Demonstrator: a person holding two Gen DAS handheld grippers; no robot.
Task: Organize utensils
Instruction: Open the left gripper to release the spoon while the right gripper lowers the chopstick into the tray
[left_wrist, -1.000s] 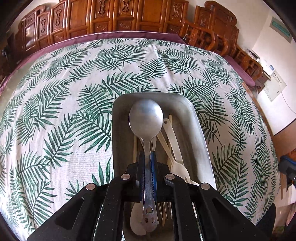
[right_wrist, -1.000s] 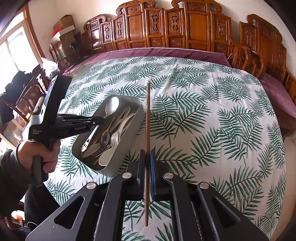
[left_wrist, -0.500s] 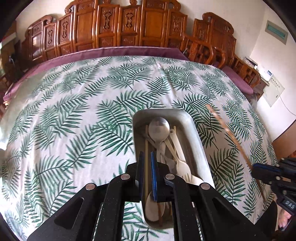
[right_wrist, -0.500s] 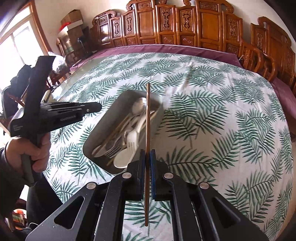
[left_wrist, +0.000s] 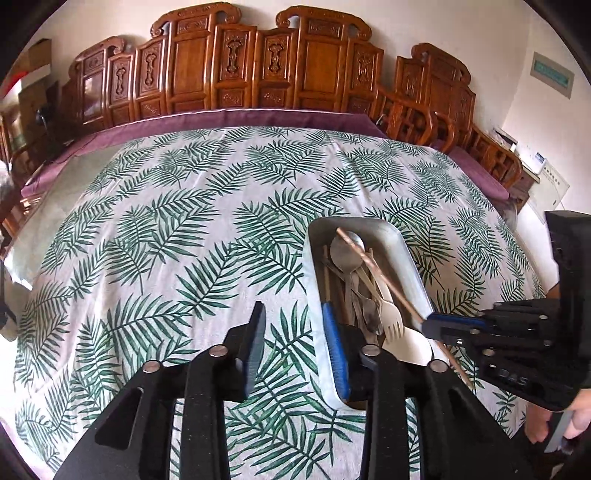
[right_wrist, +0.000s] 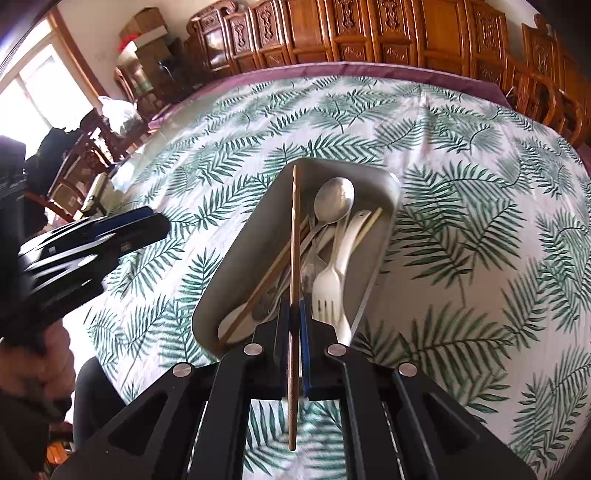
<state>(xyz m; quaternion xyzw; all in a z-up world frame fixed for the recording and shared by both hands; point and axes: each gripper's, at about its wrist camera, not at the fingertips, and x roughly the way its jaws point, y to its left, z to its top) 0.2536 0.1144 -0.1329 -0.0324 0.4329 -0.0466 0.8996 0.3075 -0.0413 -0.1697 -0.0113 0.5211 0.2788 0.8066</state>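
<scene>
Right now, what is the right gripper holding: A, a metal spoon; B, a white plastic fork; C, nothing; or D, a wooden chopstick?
D: the right gripper is shut on a wooden chopstick that reaches out over the grey tray.

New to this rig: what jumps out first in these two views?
The right gripper, jaws shut on a long wooden chopstick, holds it over the grey tray, which is already piled with a metal spoon, a white fork and other cutlery. The left gripper hangs beside the tray with jaws open and nothing in them. Everything sits on a palm-leaf tablecloth.
</scene>
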